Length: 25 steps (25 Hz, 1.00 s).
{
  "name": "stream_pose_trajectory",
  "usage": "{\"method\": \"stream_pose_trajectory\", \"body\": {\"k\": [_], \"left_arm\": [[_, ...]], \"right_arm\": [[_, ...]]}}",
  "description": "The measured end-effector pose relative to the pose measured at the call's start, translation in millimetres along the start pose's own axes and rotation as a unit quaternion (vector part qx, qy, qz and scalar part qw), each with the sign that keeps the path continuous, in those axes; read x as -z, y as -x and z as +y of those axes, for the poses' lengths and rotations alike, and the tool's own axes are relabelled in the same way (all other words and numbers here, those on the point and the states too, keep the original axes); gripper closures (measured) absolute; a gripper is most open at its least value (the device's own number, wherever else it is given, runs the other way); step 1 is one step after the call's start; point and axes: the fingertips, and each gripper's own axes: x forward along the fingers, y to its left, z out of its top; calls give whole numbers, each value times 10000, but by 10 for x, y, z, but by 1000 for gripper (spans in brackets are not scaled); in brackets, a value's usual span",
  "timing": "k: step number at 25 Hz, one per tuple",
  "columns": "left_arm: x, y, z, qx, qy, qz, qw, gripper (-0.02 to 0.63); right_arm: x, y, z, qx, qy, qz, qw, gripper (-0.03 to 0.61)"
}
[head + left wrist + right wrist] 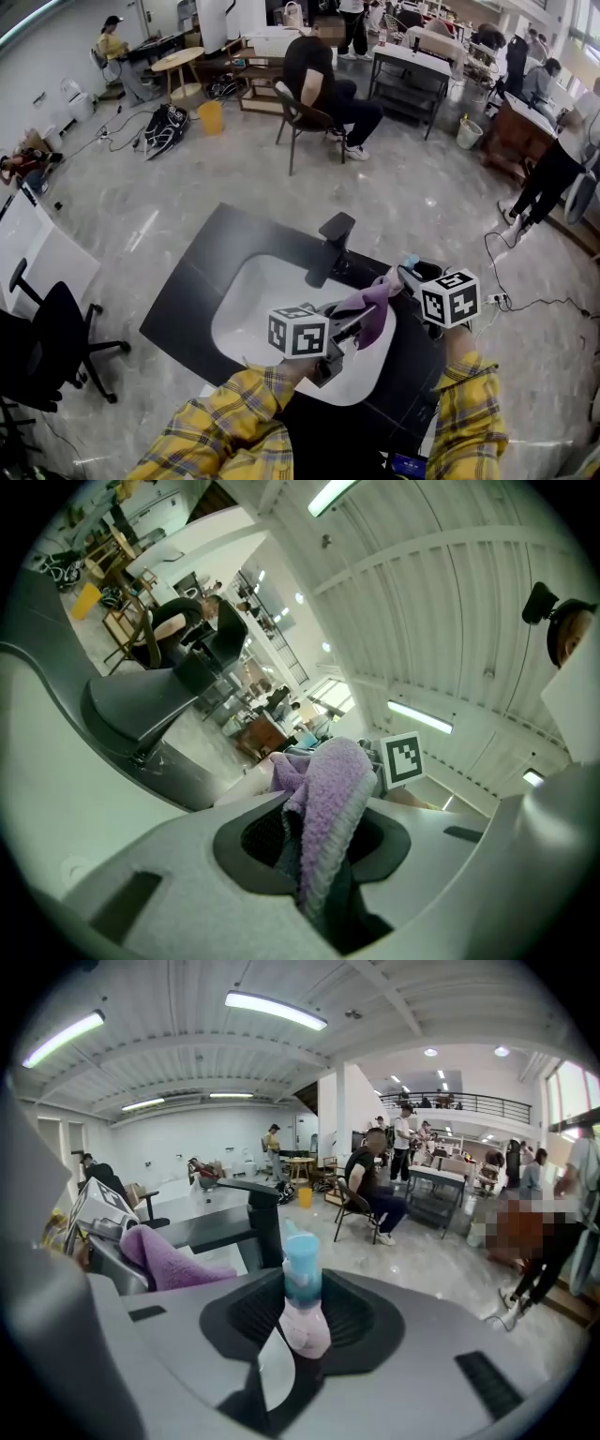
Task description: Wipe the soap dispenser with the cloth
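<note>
My left gripper (359,323) is shut on a purple cloth (373,309) above the white sink (248,314). In the left gripper view the cloth (328,799) bulges up from between the jaws of that gripper (314,860). My right gripper (412,277) is shut on the soap dispenser (410,262), a pale pink bottle with a blue pump top. In the right gripper view the soap dispenser (302,1293) stands upright between the jaws of that gripper (298,1340), with the cloth (164,1260) just to its left. Cloth and dispenser are close together; I cannot tell whether they touch.
A black faucet (328,246) stands at the sink's far edge on a black counter (192,286). A black office chair (47,352) is at the left. A person sits on a chair (323,89) further back, and others stand at the right.
</note>
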Motion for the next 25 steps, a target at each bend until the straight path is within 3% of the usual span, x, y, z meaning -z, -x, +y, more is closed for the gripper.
{"method": "stream_pose_trajectory", "body": {"k": [12,25], "left_arm": [[8,21,3,-40,-25,-38,10000,528],[19,55,-72,34,-31,-2,10000,528]], "right_arm": [[26,22,-9,1091,-762,-68,9911,469],[36,70,-20,1787,-1288,-304,9750,468]]}}
